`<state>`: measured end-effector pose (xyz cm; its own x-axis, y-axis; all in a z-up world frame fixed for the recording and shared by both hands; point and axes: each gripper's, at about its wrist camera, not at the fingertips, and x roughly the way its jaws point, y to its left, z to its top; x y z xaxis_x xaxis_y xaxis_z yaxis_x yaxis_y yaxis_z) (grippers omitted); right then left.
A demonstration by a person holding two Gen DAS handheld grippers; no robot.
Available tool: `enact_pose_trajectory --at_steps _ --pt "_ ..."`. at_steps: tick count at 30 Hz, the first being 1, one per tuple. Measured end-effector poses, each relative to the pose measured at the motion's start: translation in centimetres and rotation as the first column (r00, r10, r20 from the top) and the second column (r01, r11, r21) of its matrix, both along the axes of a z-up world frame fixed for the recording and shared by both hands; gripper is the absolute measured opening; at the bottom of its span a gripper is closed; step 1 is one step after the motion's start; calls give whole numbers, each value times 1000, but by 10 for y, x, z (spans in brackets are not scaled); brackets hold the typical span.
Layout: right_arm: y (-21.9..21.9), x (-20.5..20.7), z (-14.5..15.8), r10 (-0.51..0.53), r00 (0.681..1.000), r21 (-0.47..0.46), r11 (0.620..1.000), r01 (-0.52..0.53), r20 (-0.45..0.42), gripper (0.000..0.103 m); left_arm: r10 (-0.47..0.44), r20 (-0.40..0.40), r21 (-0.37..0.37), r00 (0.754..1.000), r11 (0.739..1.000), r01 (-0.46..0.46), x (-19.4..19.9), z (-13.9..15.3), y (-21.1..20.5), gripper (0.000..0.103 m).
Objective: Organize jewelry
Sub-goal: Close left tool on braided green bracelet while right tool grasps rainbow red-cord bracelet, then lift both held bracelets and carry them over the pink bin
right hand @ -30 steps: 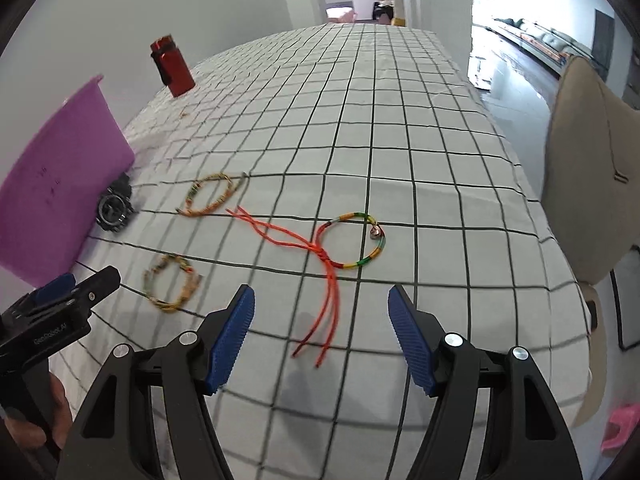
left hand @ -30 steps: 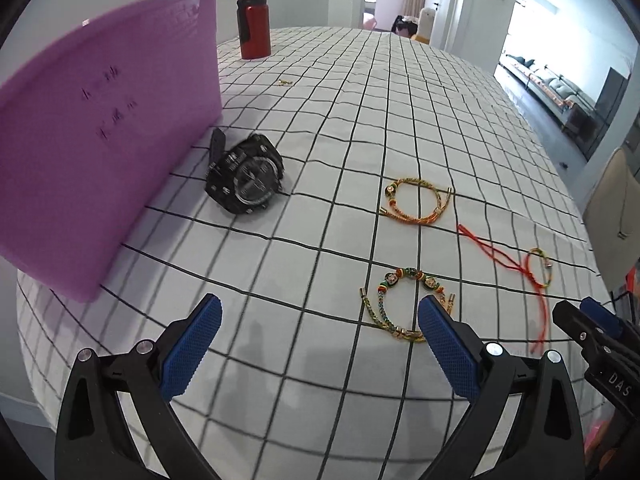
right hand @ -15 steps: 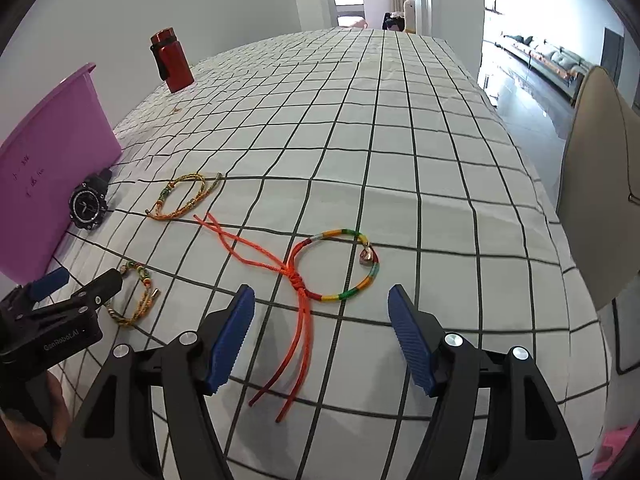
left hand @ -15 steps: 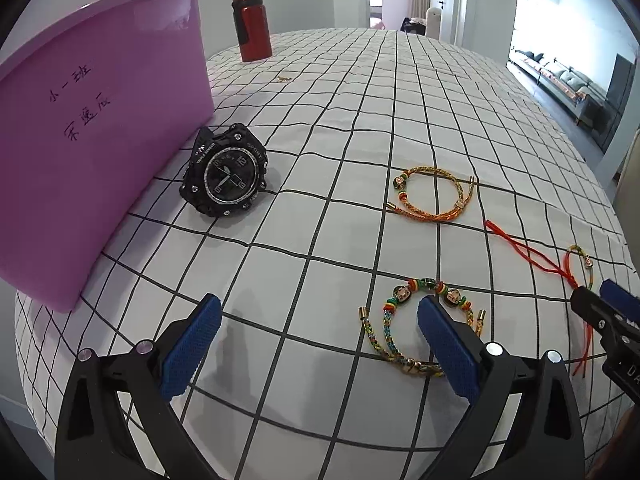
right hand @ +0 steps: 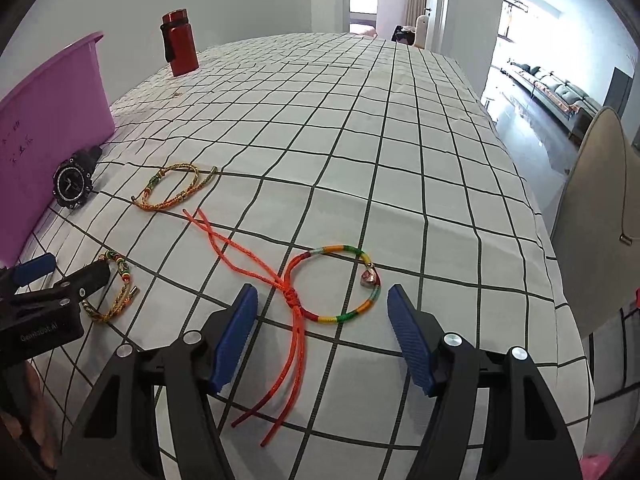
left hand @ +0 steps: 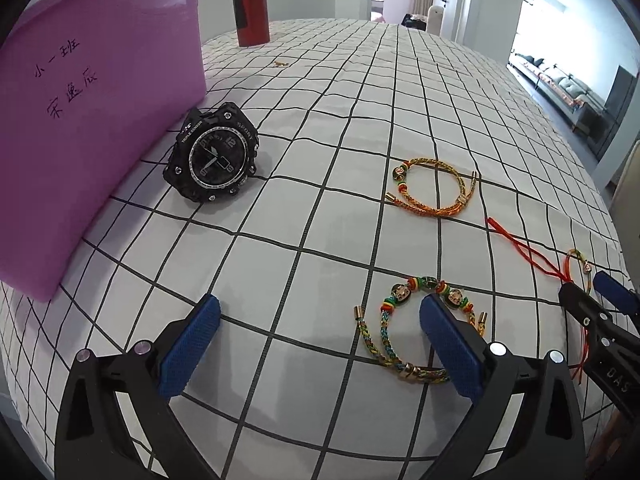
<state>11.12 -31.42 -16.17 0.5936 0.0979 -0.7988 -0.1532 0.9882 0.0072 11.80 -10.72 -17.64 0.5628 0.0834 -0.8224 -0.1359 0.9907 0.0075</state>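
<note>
My left gripper (left hand: 320, 304) hangs open over the checked cloth. Its right finger covers part of a beaded braided bracelet (left hand: 402, 293), and nothing is pinched. A black sport watch (left hand: 214, 160) lies beside the purple bin (left hand: 80, 100). An orange braided bracelet (left hand: 434, 192) lies further back on the right. My right gripper (right hand: 322, 296) is open just above a red-cord bracelet (right hand: 294, 298). That bracelet's multicoloured loop lies between the pads, which do not touch it. From the right wrist view the left gripper (right hand: 64, 272) is at the beaded bracelet (right hand: 120, 268).
A red bottle (left hand: 250, 10) stands at the far end of the table, with a tiny gold piece (left hand: 280, 64) near it. A beige chair back (right hand: 600, 200) stands past the table's right edge. The near table edge runs just under both grippers.
Both grippers came down closer to the cloth. The beaded bracelet now sits at the left gripper's right finger. The red-cord loop has come between the right gripper's pads, and that gripper rolled a little.
</note>
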Motion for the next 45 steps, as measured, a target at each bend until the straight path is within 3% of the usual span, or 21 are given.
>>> enact_pose_trajectory --at_steps 4,6,16,19,21,24,39,45 --pt "3 3 -1 4 1000 -3 1000 -4 0 65 -9 -7 4 1000 1000 9 2 0 -1 96" --pt "3 3 0 9 1000 0 1000 -9 1 62 -34 0 6 999 999 34 1 1 -3 90" --pt "12 1 0 52 999 -6 999 -52 14 43 -150 47 13 988 989 150 -12 8 -32 26" --pt "13 1 0 59 998 -4 998 -59 16 36 -174 54 20 983 985 174 -15 9 -41 12" --pt "14 1 0 64 998 -3 998 -64 20 20 -166 58 18 984 986 166 -18 9 -43 9" --pt "13 0 0 69 997 4 998 -70 23 9 -159 69 20 985 987 158 -22 9 -45 9" --pt "4 -22 17 79 995 76 994 -83 54 8 -156 111 -7 981 987 158 -45 30 -45 9" --pt "5 -34 42 109 993 108 988 -113 42 8 -136 122 -15 983 990 139 -53 59 -40 9"
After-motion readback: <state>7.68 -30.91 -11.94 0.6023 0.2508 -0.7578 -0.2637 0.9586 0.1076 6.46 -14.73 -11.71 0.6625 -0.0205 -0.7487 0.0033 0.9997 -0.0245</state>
